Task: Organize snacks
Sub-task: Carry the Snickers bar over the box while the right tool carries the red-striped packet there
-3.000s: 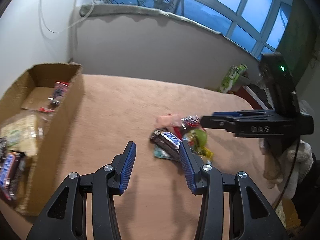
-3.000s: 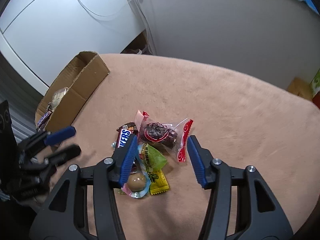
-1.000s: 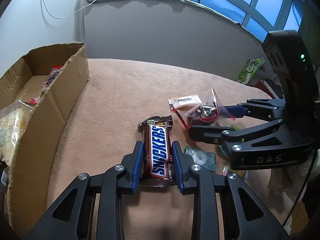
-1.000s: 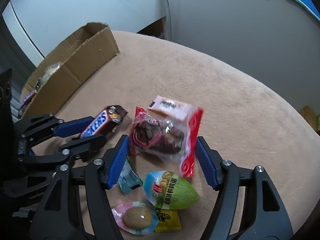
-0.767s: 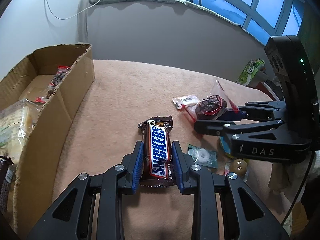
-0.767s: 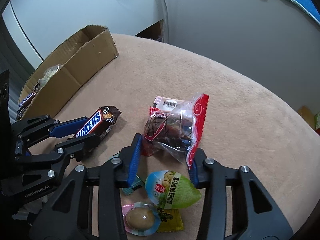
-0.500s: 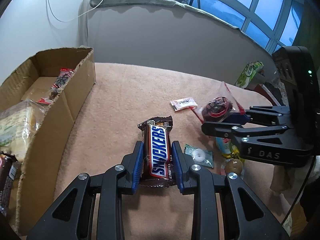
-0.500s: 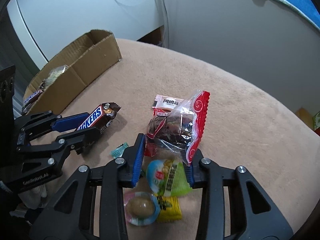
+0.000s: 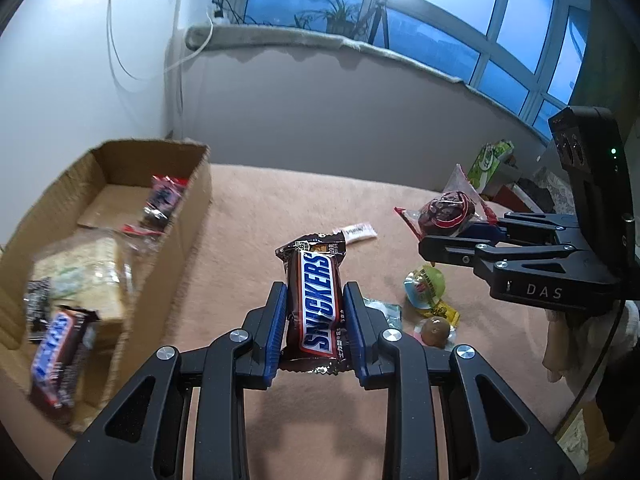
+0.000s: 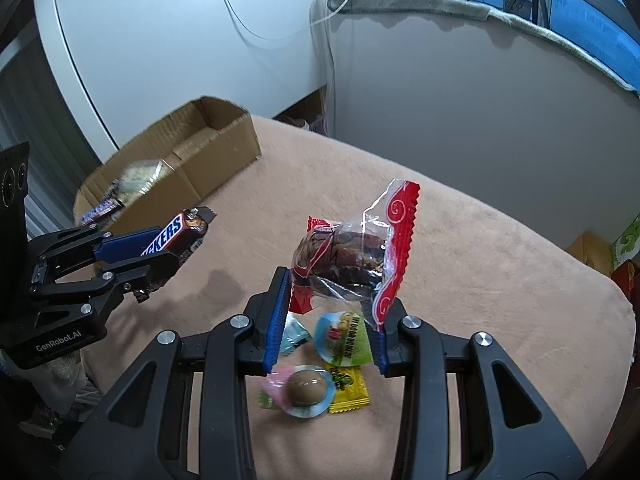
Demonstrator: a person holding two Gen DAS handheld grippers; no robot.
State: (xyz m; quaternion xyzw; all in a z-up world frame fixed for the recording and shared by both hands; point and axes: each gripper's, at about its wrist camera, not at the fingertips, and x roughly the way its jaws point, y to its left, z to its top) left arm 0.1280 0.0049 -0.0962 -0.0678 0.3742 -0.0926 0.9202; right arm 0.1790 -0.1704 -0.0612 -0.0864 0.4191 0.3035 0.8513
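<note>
My left gripper (image 9: 316,312) is shut on a brown Snickers bar (image 9: 318,300) and holds it above the pink blanket; it also shows in the right wrist view (image 10: 176,236). My right gripper (image 10: 328,312) is shut on a clear red-edged bag of dark dried fruit (image 10: 352,256), lifted off the blanket; the bag also shows in the left wrist view (image 9: 448,208). The cardboard box (image 9: 192,216) stands at the left, holding another Snickers bar (image 9: 56,360), a pale packet (image 9: 92,272) and a red-edged bag (image 9: 164,200).
On the blanket lie a green egg-shaped snack (image 10: 344,340), a brown egg in a pink wrapper (image 10: 304,392), a yellow packet (image 10: 348,392), a teal packet (image 10: 294,334) and a small white-pink packet (image 9: 360,232). Grey wall and window behind.
Both grippers have risen off the blanket with their snacks. The left one has swung left, bringing the box and its contents closer. The small white-pink packet stays on the blanket.
</note>
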